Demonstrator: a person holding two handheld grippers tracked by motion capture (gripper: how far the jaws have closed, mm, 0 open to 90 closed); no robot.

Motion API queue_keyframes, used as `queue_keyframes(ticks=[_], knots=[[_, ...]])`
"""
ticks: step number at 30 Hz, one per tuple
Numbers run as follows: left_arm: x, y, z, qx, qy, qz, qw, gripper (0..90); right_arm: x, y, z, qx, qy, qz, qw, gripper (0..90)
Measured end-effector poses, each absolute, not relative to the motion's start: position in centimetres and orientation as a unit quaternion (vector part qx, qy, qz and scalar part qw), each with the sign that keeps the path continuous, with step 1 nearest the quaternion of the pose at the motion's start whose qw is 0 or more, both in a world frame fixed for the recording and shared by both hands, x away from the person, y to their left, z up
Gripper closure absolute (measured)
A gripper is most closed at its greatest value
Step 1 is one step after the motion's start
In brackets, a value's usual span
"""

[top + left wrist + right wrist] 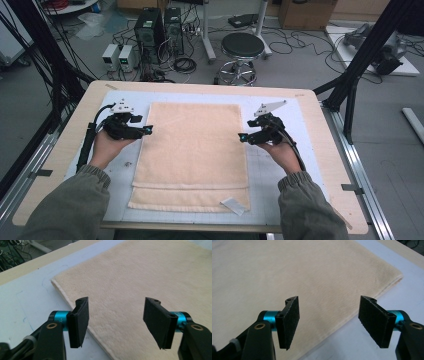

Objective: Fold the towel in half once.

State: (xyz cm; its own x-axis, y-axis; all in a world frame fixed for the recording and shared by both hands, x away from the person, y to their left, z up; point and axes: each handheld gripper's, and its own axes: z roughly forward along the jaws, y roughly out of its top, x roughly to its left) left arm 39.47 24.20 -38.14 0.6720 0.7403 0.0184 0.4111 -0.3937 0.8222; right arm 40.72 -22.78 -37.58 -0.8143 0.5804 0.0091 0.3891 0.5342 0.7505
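Observation:
A cream towel (192, 150) lies flat on the white mat, folded over so that a lower layer sticks out at the near edge, with a small white label (233, 205) at its near right corner. My left gripper (148, 130) hovers at the towel's left edge, open, nothing between its pads. In the left gripper view the towel (140, 277) spreads beneath the left gripper (115, 322). My right gripper (242, 136) hovers at the towel's right edge, open and empty. In the right gripper view the towel's edge (352, 315) runs under the right gripper (329, 322).
The white mat (280, 165) covers a wooden table (327, 150). Beyond the far edge stand a black stool (242, 47), computer towers (150, 32) and loose cables on the floor. A black frame post (362, 55) rises at the right.

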Motion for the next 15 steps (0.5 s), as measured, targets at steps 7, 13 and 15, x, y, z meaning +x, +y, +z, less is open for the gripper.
queue_keyframes(ticks=[7,13,15], knots=[[35.5,24.9,-38.6,0.816,0.333,0.215,0.420,35.1,37.1,-22.9,-38.1,0.253,0.873,0.394,0.137,32.8],[32.7,24.8,-39.3,0.820,0.323,0.200,0.427,32.5,35.0,-22.4,-37.5,0.236,0.880,0.390,0.134,31.4],[31.8,24.7,-39.5,0.818,0.320,0.200,0.435,30.8,34.2,-22.3,-37.4,0.232,0.873,0.405,0.138,31.5]])
